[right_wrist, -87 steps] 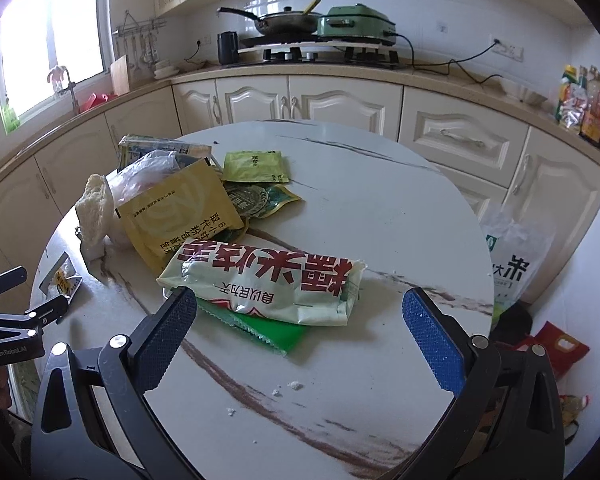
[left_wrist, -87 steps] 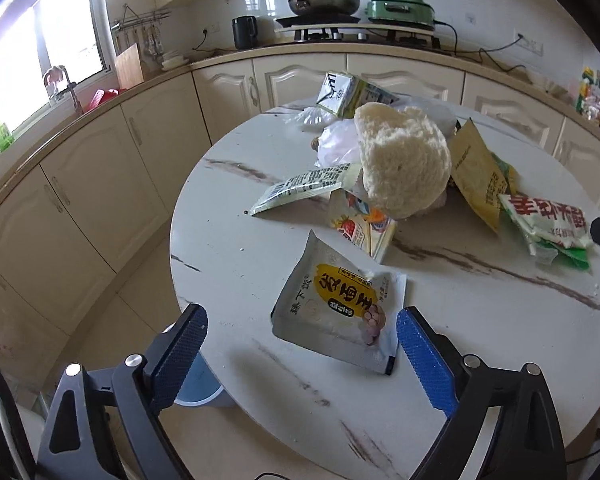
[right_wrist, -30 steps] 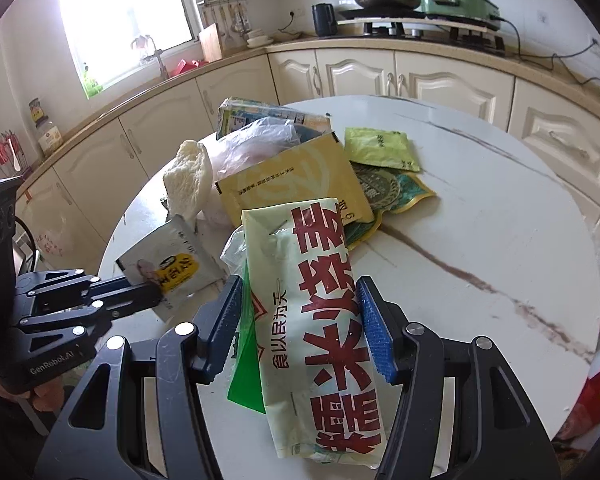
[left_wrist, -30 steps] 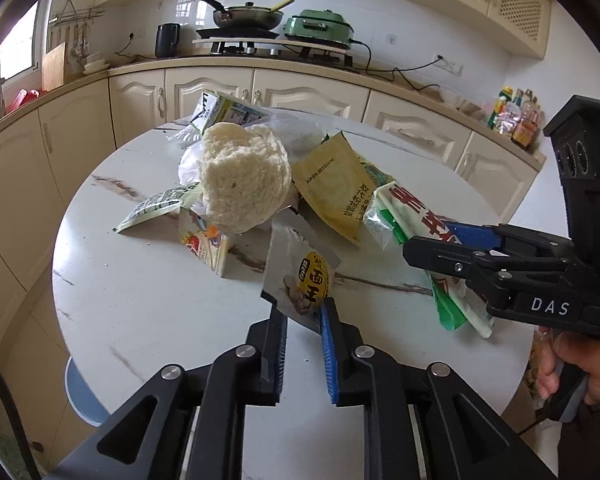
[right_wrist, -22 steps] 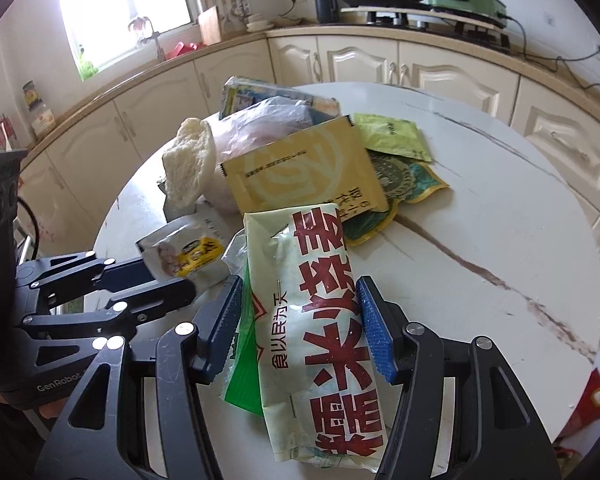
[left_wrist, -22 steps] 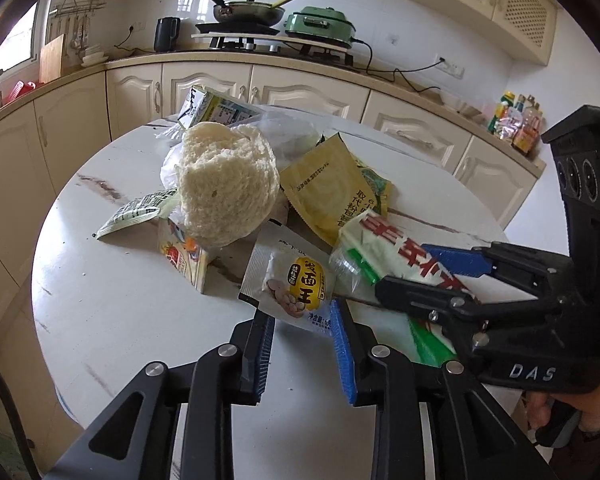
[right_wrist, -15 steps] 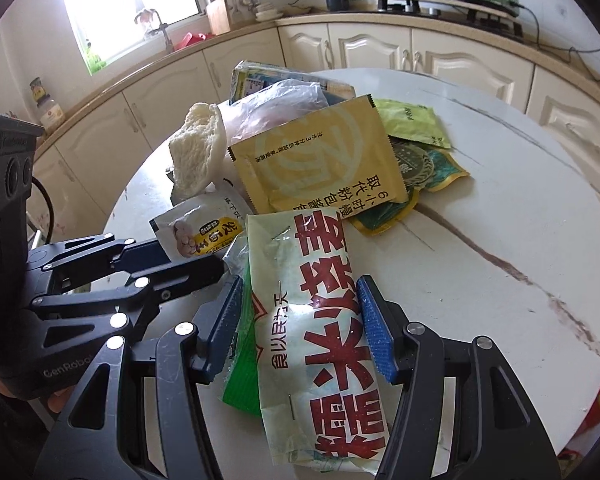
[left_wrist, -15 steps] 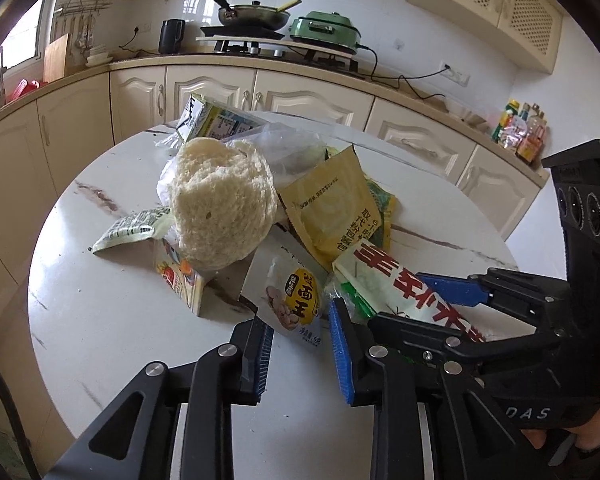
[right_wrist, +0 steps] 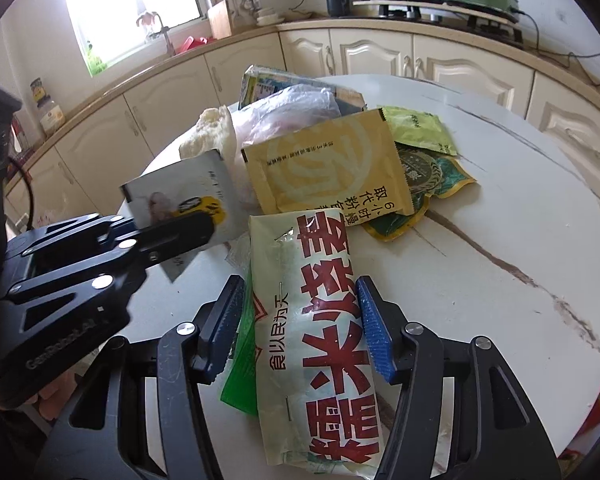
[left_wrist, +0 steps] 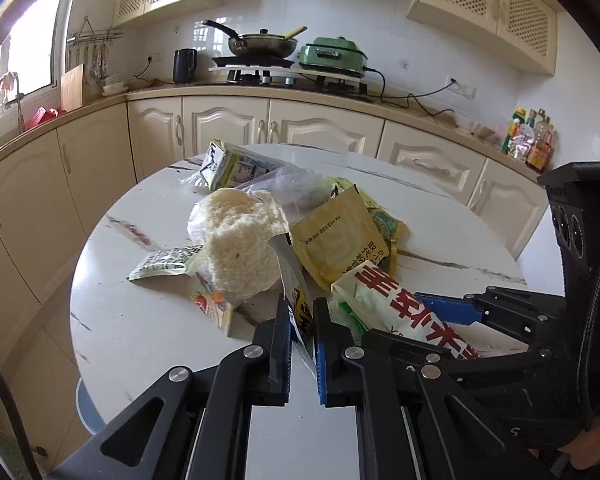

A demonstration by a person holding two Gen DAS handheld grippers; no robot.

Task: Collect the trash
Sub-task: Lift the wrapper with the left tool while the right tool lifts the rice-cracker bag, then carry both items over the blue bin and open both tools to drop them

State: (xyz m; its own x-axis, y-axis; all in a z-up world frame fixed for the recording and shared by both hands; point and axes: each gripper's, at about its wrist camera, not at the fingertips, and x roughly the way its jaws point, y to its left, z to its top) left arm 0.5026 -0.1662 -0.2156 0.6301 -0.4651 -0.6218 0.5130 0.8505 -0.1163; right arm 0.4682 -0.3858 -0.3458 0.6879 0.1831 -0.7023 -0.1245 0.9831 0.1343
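My left tool (left_wrist: pixel 302 322) is clamped tight on a small white sachet with a yellow label (right_wrist: pixel 180 196), lifted above the round marble worktop (right_wrist: pixel 520 240). My right tool (right_wrist: pixel 298 320), jaws about half apart, grips a long white bag with red lettering (right_wrist: pixel 324 320) beside the trash pile: bread (left_wrist: pixel 240 244), a yellow packet (left_wrist: pixel 340 244).
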